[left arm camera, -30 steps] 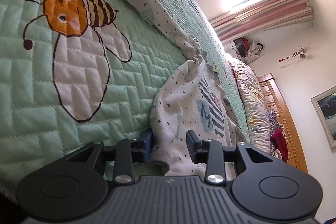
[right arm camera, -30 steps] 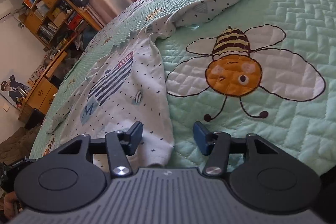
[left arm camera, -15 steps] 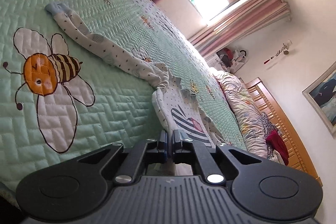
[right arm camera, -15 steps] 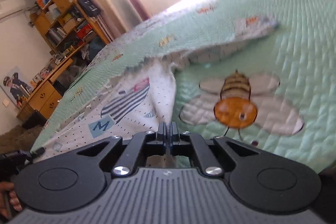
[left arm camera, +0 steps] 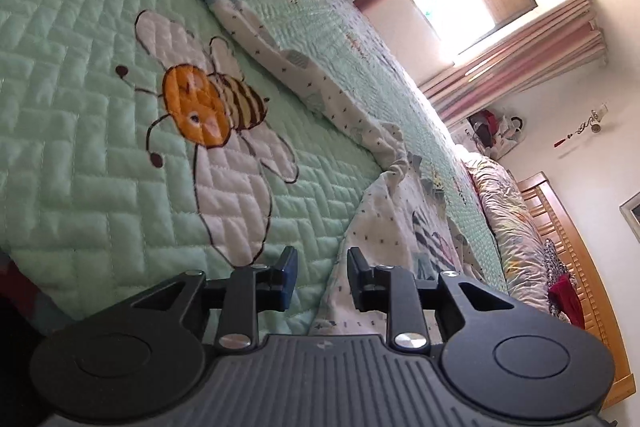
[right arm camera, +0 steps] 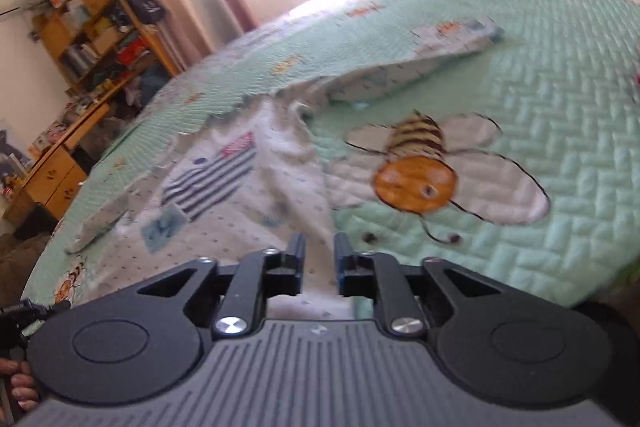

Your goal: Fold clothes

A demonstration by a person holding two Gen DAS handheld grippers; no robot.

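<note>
A: State the position of the garment [left arm camera: 400, 227].

B: The white dotted garment lies on the green quilted bedspread [left arm camera: 80, 147]. The body section, with its striped print, sits directly ahead of both grippers. One sleeve [left arm camera: 280, 63] extends away across the quilt, past the embroidered bee [left arm camera: 208, 107].

A: Left gripper [left arm camera: 320, 279] condition?

B: Jaws partly apart and opening. The garment's near hem edge runs up through the gap, closer to the right-hand finger. The pads are not pressing on it. The left-hand finger sits over bare quilt.

A: Right gripper [right arm camera: 320, 263] condition?

B: Jaws at a narrow gap, also opening. White cloth [right arm camera: 296, 179] shows between the fingers, and a raised fold of it stands just ahead of the tips. The picture is blurred; no clamping on the fabric is visible.

A: Relative layout?

B: In the right wrist view, the garment body spreads left of the gripper, the bee lies right. In the left wrist view, this is reversed.
</note>
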